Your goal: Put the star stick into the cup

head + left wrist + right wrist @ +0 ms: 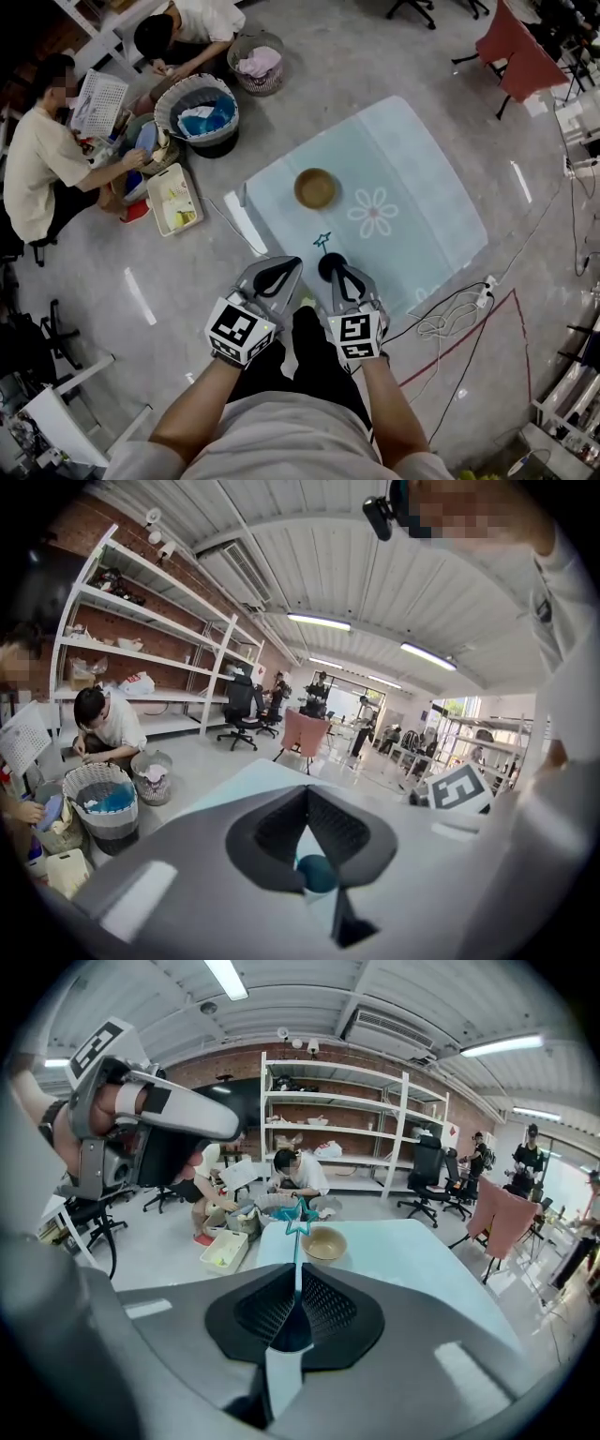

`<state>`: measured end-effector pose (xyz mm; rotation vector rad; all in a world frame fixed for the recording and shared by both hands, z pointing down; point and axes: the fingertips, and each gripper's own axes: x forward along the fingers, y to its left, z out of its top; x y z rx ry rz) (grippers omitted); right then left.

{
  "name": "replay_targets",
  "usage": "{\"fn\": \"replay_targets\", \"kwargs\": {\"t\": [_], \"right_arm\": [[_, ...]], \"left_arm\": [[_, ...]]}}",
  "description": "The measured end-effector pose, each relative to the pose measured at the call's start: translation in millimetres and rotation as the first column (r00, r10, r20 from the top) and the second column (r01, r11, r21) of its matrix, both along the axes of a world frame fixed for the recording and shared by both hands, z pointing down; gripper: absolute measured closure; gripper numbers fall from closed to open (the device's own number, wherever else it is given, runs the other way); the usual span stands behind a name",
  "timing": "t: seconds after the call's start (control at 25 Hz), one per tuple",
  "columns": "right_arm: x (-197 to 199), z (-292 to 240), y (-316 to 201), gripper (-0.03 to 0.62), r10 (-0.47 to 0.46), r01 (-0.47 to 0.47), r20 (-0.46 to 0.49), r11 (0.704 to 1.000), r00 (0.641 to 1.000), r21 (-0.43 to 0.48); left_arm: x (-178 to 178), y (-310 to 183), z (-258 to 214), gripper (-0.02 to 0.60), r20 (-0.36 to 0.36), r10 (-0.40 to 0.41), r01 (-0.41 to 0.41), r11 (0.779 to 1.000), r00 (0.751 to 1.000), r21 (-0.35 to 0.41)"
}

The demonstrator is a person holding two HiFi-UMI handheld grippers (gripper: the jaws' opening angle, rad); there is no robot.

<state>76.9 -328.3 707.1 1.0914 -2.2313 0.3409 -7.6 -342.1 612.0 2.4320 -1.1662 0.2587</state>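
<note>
Clamped in the right gripper (pixel 292 1277), the thin teal star stick (pixel 297 1244) should be centred over the tan round cup (pixel 324 1243) mid-frame; the left gripper (pixel 307 792) is closed.

No legible text, brand, number or sign in any view; the only candidates, the left marker cube (pixel 239 330) behind the jaws of the left gripper (pixel 287 266) and the right marker cube (pixel 355 335) behind those of the right gripper (pixel 332 268), bear black-and-white square patterns without characters.
</note>
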Motion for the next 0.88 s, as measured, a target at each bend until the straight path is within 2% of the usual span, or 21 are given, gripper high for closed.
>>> {"fn": "replay_targets", "kwargs": {"t": [0.16, 0.52, 0.88], "right_arm": [[0.4, -29.7, -3.4, 0.565, 0.043, -0.045, 0.045, 0.998, 0.998, 0.042], [-1.2, -102.1, 7.5, 0.568, 0.141, -0.157, 0.196, 0.985, 0.970, 0.071], [-26.4, -196.7, 24.0, 0.582, 0.138, -0.205, 0.323, 0.961, 0.936, 0.184]], "left_arm": [[0.0, 6.2, -6.7, 0.575, -0.001, 0.016, -0.016, 1.000, 1.000, 0.012], [-8.1, 29.4, -44.1, 0.575, -0.020, 0.040, -0.039, 0.999, 0.999, 0.029], [-32.1, 50.5, -95.9, 0.575, -0.034, 0.033, -0.030, 0.997, 0.999, 0.077]]}}
